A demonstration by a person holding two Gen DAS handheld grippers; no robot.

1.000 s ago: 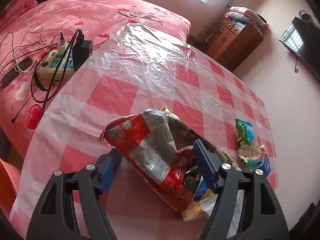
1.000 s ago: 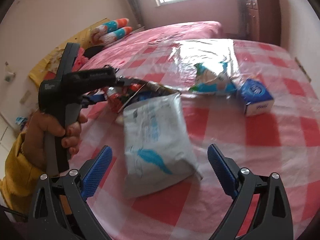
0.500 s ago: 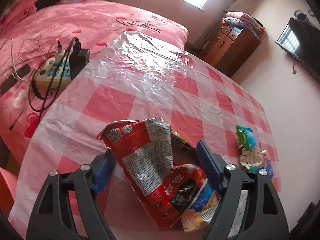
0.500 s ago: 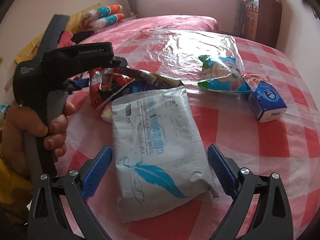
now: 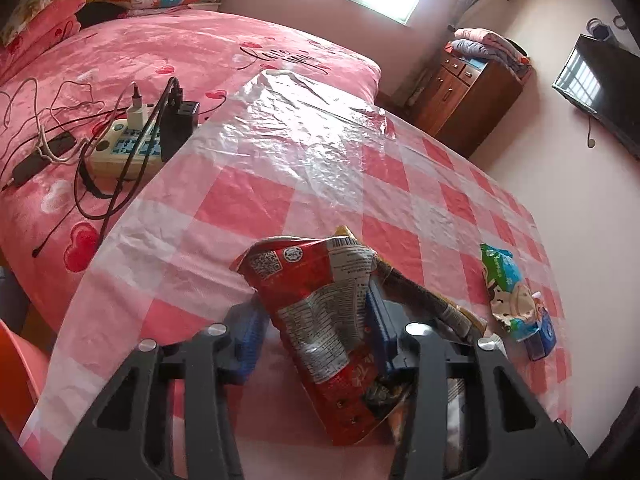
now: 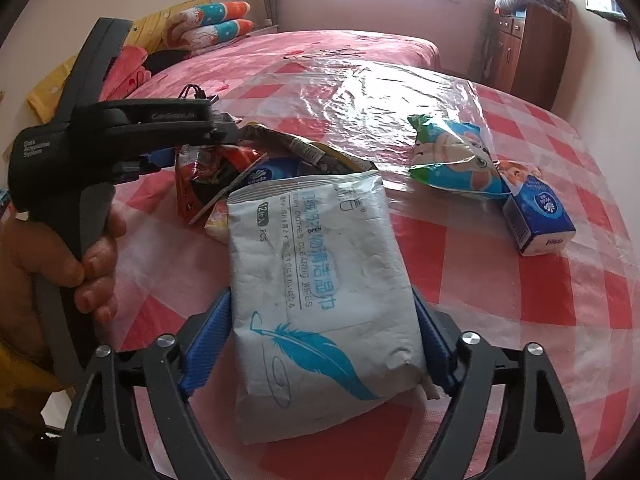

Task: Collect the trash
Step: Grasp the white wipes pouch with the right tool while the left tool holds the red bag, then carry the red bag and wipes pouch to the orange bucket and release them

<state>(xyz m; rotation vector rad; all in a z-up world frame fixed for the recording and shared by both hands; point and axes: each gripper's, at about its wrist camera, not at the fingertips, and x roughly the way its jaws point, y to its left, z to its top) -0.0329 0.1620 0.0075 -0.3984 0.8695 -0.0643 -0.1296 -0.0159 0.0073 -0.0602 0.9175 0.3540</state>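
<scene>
Wipes pack (image 6: 320,280) — long axis pointing away — apparently pinched by right gripper (image 6: 320,340).

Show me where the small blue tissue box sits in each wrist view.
Left wrist: the tissue box sits at the far right edge, just below the green snack bag.
Right wrist: the tissue box sits right of centre, touching the same bag.
Shared landmark: wooden cabinet.

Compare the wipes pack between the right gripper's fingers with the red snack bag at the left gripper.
The wipes pack is pale grey-white with a blue feather print; the red snack bag is red and silver with dense print. The wipes pack lies flat and plump on the tablecloth; the red snack bag is crumpled, with its top end raised. Both sit between blue pads: the right gripper has closed on the pack, the left gripper on the bag.
</scene>
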